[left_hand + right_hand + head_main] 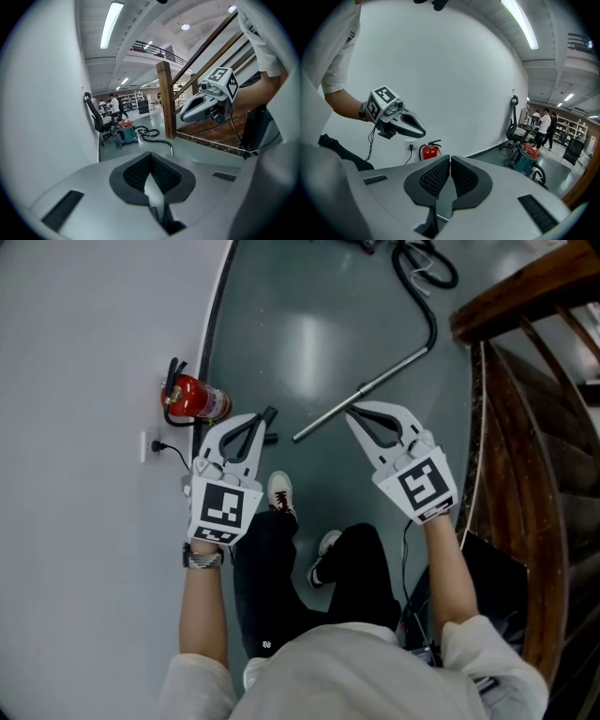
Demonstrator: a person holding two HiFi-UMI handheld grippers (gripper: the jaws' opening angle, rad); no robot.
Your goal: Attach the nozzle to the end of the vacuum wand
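Grey-green floor point(309, 343), with a curved white wall point(84, 352) along its left edge, a wooden staircase point(525, 427) along its right, and an open lane ahead. The left gripper point(269, 414) is pinched shut and empty, and so is the right gripper point(351, 411). Between their tips the vacuum wand point(366, 390) lies flat on the floor, free end toward the person, its long axis slanting up-right to the black hose point(422, 287). A fire extinguisher point(195, 397) hugs the wall.

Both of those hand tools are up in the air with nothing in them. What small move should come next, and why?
Probably open the jaws of the right gripper and lower it toward the metal wand lying on the floor. Its jaws and those of the left gripper are shut and empty, so neither can take hold of anything as it stands.
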